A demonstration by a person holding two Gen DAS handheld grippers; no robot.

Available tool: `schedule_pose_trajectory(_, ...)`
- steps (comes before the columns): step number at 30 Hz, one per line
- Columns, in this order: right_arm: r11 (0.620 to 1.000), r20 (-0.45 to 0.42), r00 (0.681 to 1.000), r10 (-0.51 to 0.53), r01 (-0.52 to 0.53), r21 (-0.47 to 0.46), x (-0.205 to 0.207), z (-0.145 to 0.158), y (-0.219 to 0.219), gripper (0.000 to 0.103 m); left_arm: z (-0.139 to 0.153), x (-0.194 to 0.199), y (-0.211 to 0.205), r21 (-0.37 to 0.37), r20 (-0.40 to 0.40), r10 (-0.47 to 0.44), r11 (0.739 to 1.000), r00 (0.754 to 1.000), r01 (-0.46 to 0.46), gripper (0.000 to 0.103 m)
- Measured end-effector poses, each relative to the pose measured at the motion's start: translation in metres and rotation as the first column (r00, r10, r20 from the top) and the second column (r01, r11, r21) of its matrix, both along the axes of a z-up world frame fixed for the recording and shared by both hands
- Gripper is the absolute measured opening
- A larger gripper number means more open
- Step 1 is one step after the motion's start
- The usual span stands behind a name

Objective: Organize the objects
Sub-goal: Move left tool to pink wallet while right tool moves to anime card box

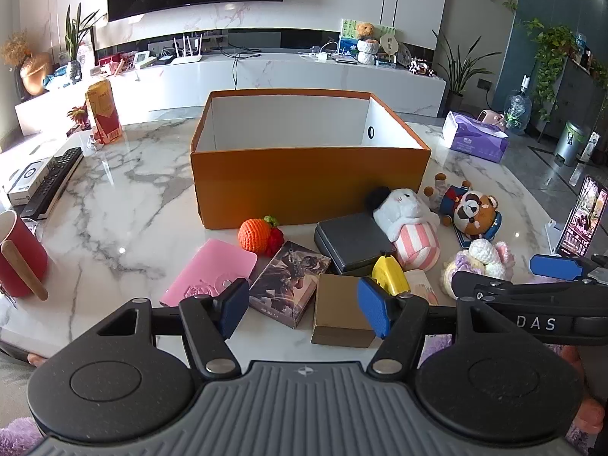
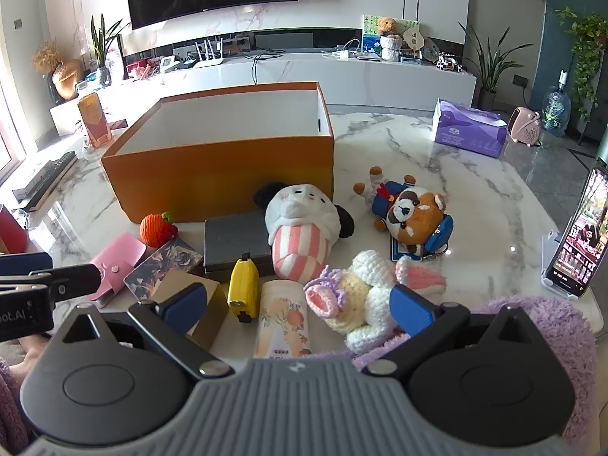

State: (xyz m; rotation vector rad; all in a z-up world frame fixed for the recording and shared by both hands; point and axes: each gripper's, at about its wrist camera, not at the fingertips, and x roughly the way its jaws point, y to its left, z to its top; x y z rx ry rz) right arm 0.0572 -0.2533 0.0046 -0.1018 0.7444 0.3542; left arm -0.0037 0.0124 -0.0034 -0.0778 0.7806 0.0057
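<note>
- The orange box (image 1: 304, 186) is standing open and empty at the middle of the marble surface (image 1: 125, 197), and everything waiting to be tidied is lying in a huddle just in front of its near wall.
- In that huddle I am seeing a pink wallet (image 1: 212, 273), a knitted orange (image 1: 254, 235), a picture card box (image 1: 290, 283), a plain brown box (image 1: 340, 309), a grey case (image 1: 353, 243), a yellow toy suitcase (image 2: 243, 285), a striped plush (image 2: 300, 228), a red panda doll (image 2: 414, 216), a crocheted bunny (image 2: 364, 296) and a peach-printed tube (image 2: 283, 315).
- The left tongs (image 1: 304, 309) are hanging over the card box and the brown box, spread fairly wide and gripping nothing.
- The right tongs (image 2: 298, 304) are gaping as wide as they go, hovering above the tube and the bunny, touching neither as far as I can tell.
- Nothing looks packed yet, so I judge the first pick is only now being lined up.
- To do it well, each pair of tongs should be coming down on one item at a time, straddling it squarely.
- The soft toys will squash, so closing on the body rather than an ear or limb seems wiser.
- The flat boxes are lying close together; taking an outer one first should be avoiding nudging its neighbours.
</note>
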Motion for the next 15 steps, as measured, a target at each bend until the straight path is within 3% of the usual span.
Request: schedule_pose_trajectory(15, 0.999, -0.05, 0.998, 0.023, -0.024, -0.029, 0.0085, -0.0046, 0.0069, 0.102, -0.0068, 0.0046, 0.0048, -0.025, -0.031, -0.005, 1.0, 1.0, 0.004, 0.075)
